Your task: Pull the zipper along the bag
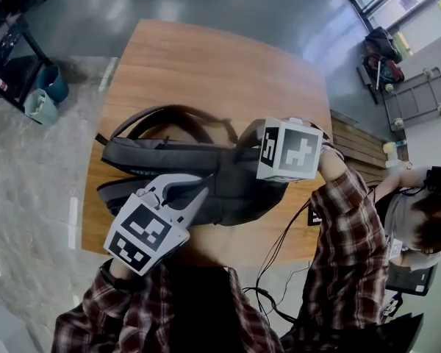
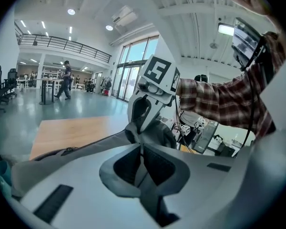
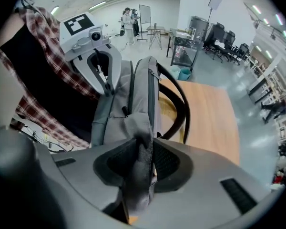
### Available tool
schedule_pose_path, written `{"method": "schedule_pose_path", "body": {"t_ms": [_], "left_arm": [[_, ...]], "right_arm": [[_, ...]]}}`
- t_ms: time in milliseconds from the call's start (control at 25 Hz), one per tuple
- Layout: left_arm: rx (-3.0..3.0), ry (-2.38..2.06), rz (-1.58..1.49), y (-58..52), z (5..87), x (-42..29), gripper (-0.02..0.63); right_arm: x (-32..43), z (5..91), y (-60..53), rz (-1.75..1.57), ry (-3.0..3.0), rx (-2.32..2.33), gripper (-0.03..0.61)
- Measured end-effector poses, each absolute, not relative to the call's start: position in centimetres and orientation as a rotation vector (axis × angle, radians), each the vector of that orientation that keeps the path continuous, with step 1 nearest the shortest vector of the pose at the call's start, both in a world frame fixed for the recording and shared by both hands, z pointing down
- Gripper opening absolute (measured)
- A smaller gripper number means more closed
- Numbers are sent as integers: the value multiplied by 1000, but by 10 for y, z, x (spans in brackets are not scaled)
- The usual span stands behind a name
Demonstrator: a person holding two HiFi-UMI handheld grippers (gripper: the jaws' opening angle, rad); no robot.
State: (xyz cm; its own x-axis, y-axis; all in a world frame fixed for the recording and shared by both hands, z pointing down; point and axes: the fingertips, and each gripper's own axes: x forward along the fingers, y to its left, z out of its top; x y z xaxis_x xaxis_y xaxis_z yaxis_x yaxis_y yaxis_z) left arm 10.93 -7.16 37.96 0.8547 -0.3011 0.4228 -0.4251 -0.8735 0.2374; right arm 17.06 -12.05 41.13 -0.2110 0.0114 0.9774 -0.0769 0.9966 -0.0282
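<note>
A grey backpack (image 1: 206,160) lies on its side on the wooden table (image 1: 206,57), its black straps (image 1: 169,116) toward the far edge. My left gripper (image 1: 204,190) reaches onto the bag's near side. In the left gripper view its jaws (image 2: 142,149) are shut on a thin grey tab, seemingly the zipper pull. My right gripper (image 1: 248,151) points steeply down at the bag's right end. In the right gripper view its pads (image 3: 144,159) pinch a raised fold of the grey bag fabric (image 3: 142,128). Each gripper sees the other: the right gripper (image 2: 141,127), the left gripper (image 3: 106,87).
Two bins, blue (image 1: 53,83) and pale (image 1: 40,107), stand on the floor at the left. A seated person (image 1: 419,219) and a wheeled cart (image 1: 419,98) are at the right. Black cables (image 1: 279,248) hang off the table's near edge. Bare tabletop (image 3: 209,113) stretches beyond the bag.
</note>
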Motion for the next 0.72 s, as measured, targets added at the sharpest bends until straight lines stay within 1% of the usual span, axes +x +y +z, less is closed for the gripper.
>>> {"method": "schedule_pose_path", "body": {"t_ms": [80, 200, 320, 440, 480, 520, 600, 720], "left_arm": [[2705, -546, 558, -72, 381, 109, 9], [2712, -572, 614, -76, 385, 107, 9], [2716, -592, 732, -81, 393, 103, 9], [2705, -508, 850, -79, 404, 106, 11], [2703, -471, 871, -77, 406, 109, 28], [2705, -442, 889, -76, 409, 113, 84], [2707, -419, 948, -76, 414, 120, 116], [2670, -426, 1102, -77, 426, 126, 120]], "right_arm": [[169, 411, -119, 88, -1798, 58, 90], [167, 413, -120, 100, -1831, 78, 84], [167, 413, -120, 109, -1857, 87, 84], [170, 411, -119, 103, -1854, 92, 84], [170, 409, -118, 98, -1851, 91, 84], [169, 408, -117, 94, -1850, 90, 84], [167, 407, -114, 84, -1854, 88, 84], [166, 407, -111, 69, -1867, 90, 84]]}}
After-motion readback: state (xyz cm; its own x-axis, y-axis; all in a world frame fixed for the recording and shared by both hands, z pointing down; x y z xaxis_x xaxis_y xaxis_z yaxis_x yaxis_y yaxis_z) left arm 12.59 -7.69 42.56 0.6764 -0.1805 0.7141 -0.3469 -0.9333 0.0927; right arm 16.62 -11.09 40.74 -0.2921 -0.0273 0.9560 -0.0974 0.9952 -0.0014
